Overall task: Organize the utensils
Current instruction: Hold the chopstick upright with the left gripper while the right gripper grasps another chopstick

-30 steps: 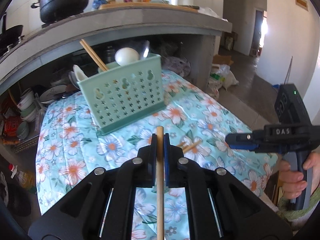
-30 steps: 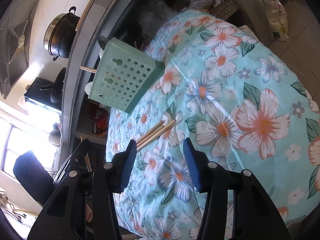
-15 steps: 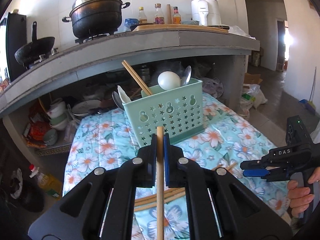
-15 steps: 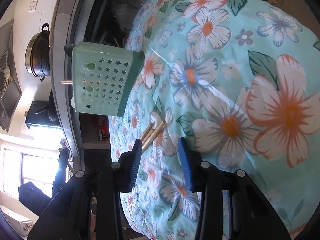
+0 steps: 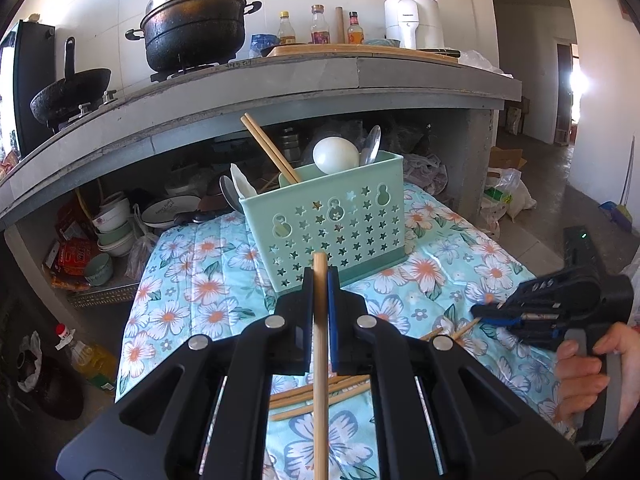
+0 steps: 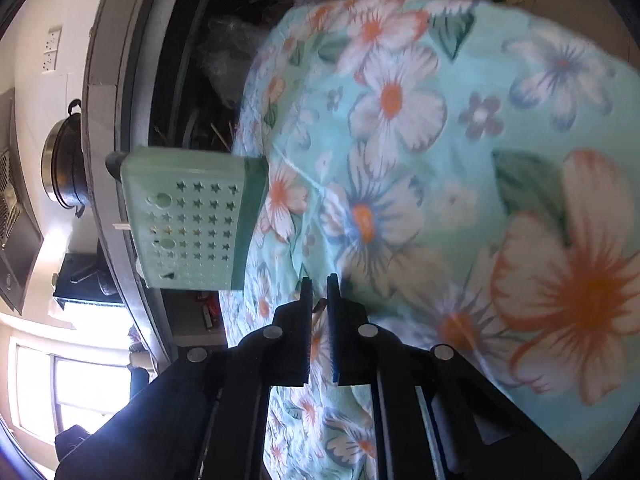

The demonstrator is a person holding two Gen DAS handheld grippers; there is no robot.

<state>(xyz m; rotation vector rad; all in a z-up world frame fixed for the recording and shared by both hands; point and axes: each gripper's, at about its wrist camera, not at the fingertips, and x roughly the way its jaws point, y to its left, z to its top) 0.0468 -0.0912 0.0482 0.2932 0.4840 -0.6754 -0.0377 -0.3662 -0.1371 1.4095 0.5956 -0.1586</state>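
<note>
My left gripper (image 5: 320, 276) is shut on a wooden chopstick (image 5: 321, 360) that runs straight out between its fingers, short of the green star-holed basket (image 5: 340, 232). The basket stands upright on the floral cloth and holds two chopsticks (image 5: 268, 152), a white ladle (image 5: 335, 155) and a metal spoon (image 5: 371, 146). Loose chopsticks (image 5: 320, 396) lie on the cloth under my left gripper. My right gripper (image 5: 478, 312) is low at their right ends. Its jaws are closing, almost together (image 6: 319, 284), on a brown chopstick tip (image 6: 319, 305). The basket (image 6: 192, 220) is to its left.
The floral cloth (image 5: 192, 280) covers a low table. Behind the table is a concrete counter (image 5: 280, 80) with a black pot (image 5: 196, 28), a wok, bottles and a white appliance. Bowls and plates are stacked on the shelf (image 5: 120, 220) beneath. An oil bottle (image 5: 86, 356) stands on the floor at left.
My right gripper's jaws have gone from wide apart to nearly together; it has rolled and sunk toward the chopstick ends. The left gripper has tilted up, still gripping its chopstick.
</note>
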